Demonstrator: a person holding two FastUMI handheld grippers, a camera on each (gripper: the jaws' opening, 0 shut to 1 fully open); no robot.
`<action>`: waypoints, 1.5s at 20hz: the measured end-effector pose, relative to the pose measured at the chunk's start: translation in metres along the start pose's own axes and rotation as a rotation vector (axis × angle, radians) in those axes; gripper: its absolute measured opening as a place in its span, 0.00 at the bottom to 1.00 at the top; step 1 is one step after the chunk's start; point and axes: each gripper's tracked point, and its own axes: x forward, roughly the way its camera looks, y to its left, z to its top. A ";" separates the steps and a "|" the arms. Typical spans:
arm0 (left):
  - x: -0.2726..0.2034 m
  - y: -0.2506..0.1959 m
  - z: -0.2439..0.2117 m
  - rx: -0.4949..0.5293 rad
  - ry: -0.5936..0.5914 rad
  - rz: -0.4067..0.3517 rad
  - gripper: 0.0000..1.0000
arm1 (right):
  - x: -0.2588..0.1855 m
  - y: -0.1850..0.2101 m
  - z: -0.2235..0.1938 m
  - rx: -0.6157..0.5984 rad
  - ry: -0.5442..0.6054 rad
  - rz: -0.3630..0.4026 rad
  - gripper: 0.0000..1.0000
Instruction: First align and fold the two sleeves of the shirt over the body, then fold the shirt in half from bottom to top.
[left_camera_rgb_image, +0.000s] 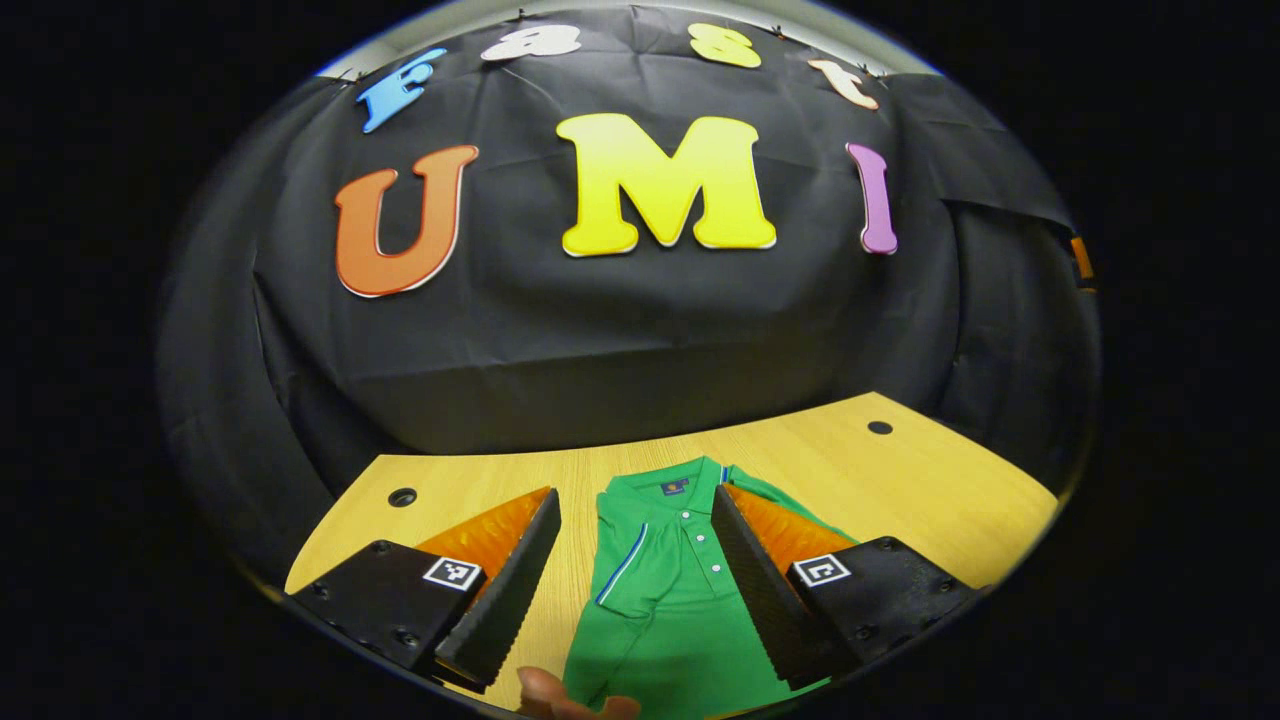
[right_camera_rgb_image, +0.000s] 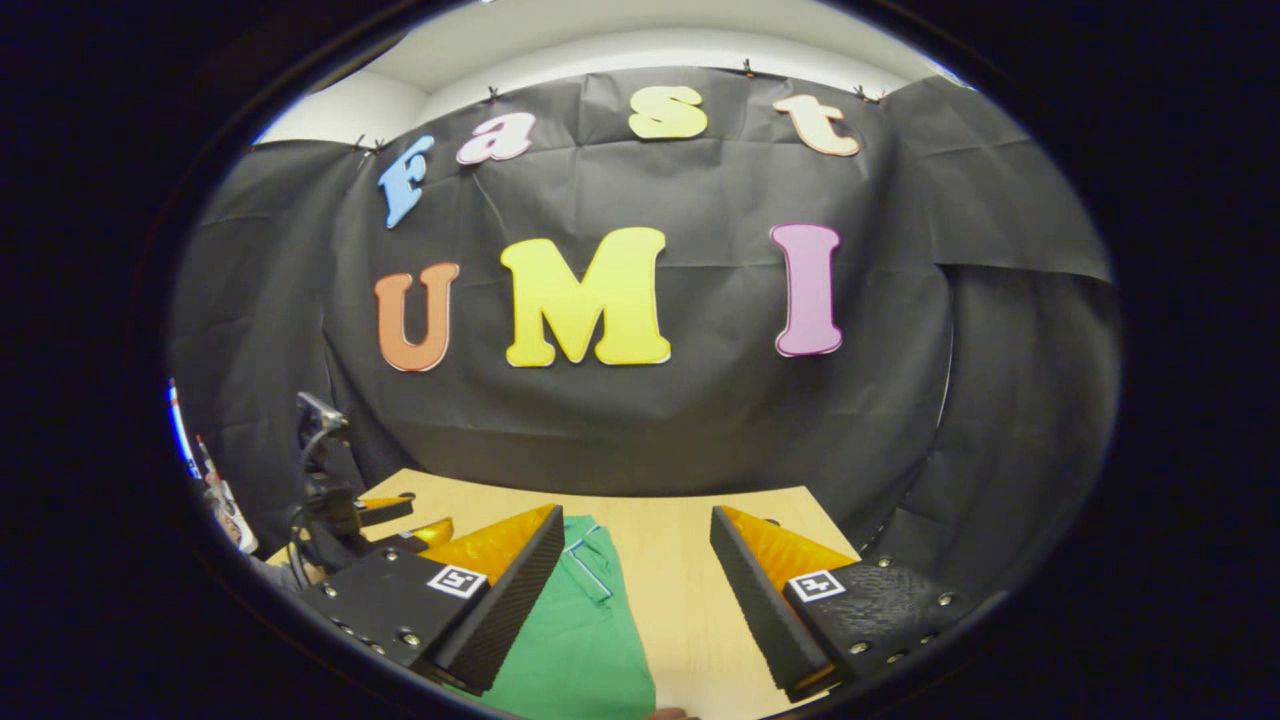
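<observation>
A green polo shirt (left_camera_rgb_image: 680, 620) lies flat on the wooden table (left_camera_rgb_image: 900, 490), collar (left_camera_rgb_image: 672, 487) at the far end. One sleeve with blue-white trim (left_camera_rgb_image: 625, 565) lies folded over its chest. My left gripper (left_camera_rgb_image: 634, 497) hangs open above the shirt, and its right finger (left_camera_rgb_image: 765, 585) hides the shirt's other shoulder. In the right gripper view the shirt (right_camera_rgb_image: 585, 630) lies at lower left with a trimmed sleeve edge (right_camera_rgb_image: 592, 570) on it. My right gripper (right_camera_rgb_image: 637, 515) is open over the shirt's side edge and bare table (right_camera_rgb_image: 700, 580), holding nothing.
The table has two small round holes (left_camera_rgb_image: 402, 497) (left_camera_rgb_image: 880, 427) near its back corners. The black cloth wall (left_camera_rgb_image: 640, 350) rises just behind the table. A fingertip (left_camera_rgb_image: 555, 700) shows at the bottom edge. The left gripper (right_camera_rgb_image: 345, 515) and a sleeve (right_camera_rgb_image: 275, 570) stand at far left.
</observation>
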 end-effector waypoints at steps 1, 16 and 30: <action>-0.014 0.000 0.001 0.000 -0.016 0.009 0.97 | -0.003 0.004 -0.001 -0.007 0.000 0.004 0.94; -0.204 0.019 -0.046 -0.035 0.018 0.053 0.97 | -0.078 0.046 -0.073 -0.071 0.080 0.053 0.94; -0.242 0.008 -0.202 -0.065 0.391 0.037 0.98 | -0.103 0.043 -0.221 -0.030 0.404 0.026 0.94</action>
